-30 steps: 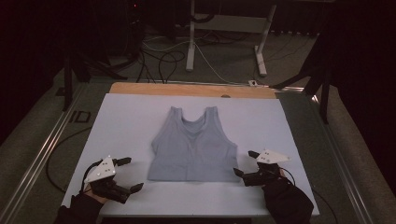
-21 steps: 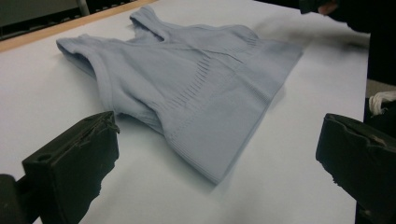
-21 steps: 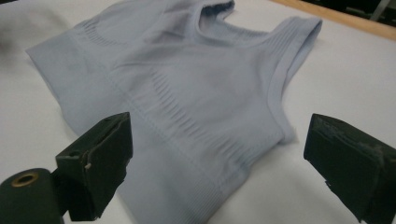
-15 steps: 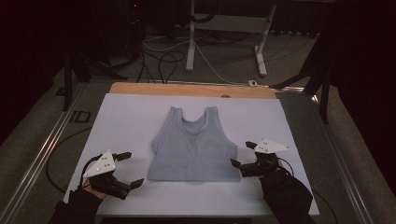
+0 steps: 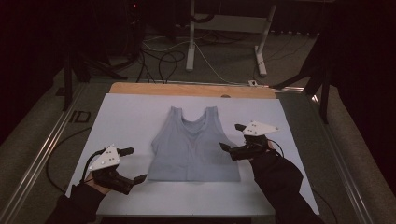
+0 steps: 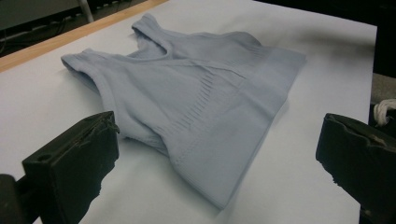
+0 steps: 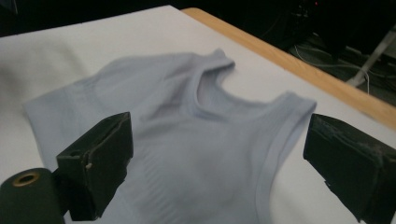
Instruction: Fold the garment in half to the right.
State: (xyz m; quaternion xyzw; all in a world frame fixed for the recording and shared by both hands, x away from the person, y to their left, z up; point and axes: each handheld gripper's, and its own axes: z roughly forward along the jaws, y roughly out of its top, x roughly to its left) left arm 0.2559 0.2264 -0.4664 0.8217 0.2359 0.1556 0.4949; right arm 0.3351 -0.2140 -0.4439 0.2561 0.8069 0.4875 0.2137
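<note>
lying flat on the white table cover (image 5: 130, 116), front up, straps toward the wooden far edge (image 5: 187, 89): a pale grey-blue tank top (image 5: 191, 147), spread out and roughly centred, hem toward the person.

approaching from both sides, judging by the poses, with neither claw touching cloth yet. hovering near the lower left hem corner: the left gripper (image 5: 132, 164), jaws spread wide, nothing between them; in the left gripper view, looking across the tank top (image 6: 196, 107) with the near hem corner sitting between and just ahead of the two black pads. sitting beside the right side seam, about level with the armhole: the right gripper (image 5: 232, 138), likewise released and empty; in the right gripper view, framing the right strap and armhole of the tank top (image 7: 187, 140) between the open pads.

looking like the reach stage of a fold or a lift, before any grasp. calling next, probably, for lowering each claw to the cover and sliding one pad under the edge of the fabric, left at the hem corner, right at the side seam or strap, then closing on both layers together. needing care not to pinch the cover along with the cloth, and to keep the two grips even so the garment is not skewing when raised.
</note>
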